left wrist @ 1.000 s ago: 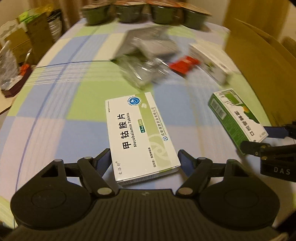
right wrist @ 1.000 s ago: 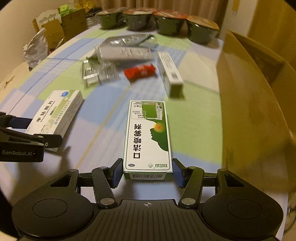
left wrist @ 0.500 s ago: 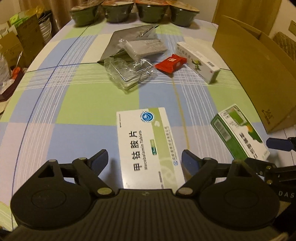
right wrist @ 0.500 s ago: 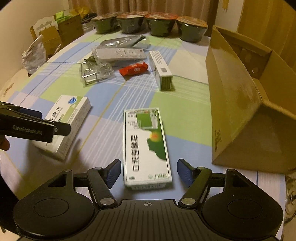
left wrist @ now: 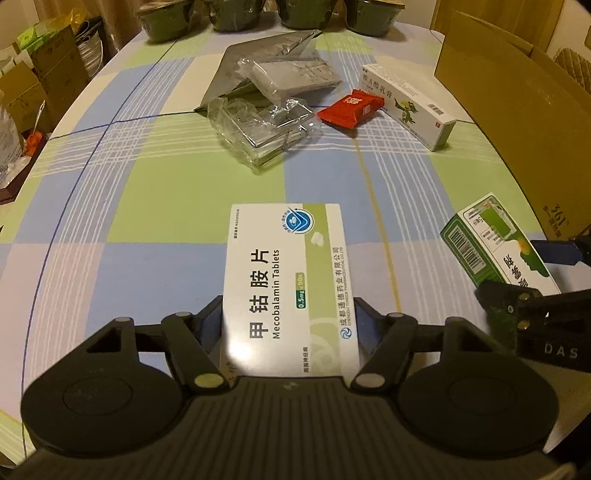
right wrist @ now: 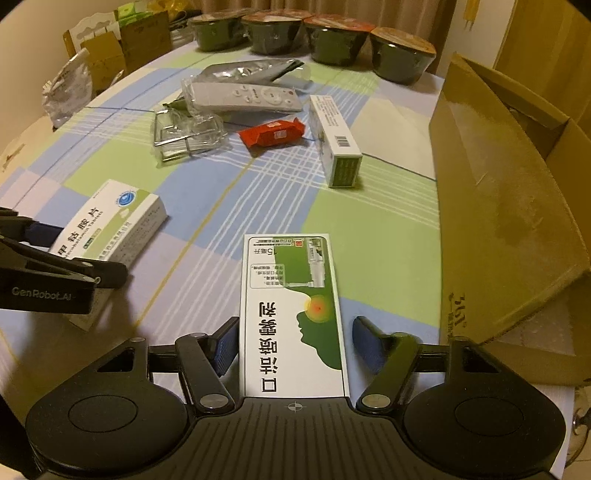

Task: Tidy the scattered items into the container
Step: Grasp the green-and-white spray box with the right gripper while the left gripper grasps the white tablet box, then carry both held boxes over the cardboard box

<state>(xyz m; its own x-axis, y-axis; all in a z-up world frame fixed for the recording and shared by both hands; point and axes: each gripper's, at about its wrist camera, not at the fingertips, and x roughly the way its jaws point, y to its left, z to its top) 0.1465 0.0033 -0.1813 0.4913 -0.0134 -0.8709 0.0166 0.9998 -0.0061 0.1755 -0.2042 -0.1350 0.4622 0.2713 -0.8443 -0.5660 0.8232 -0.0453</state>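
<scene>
Since a second ago we have slid the left hand-held gripper point(left wrist: 289, 325) forward along the Mecobalamin box point(left wrist: 290, 280), and its fingers now press both long sides. Our right hand-held gripper point(right wrist: 291, 341) has likewise advanced over the green spray box point(right wrist: 293, 314); its left pad touches, while the right stands just off.

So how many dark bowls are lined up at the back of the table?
4, in a row along the far edge: far-left bowl, second bowl, third bowl, far-right bowl nearest the cardboard box.
</scene>
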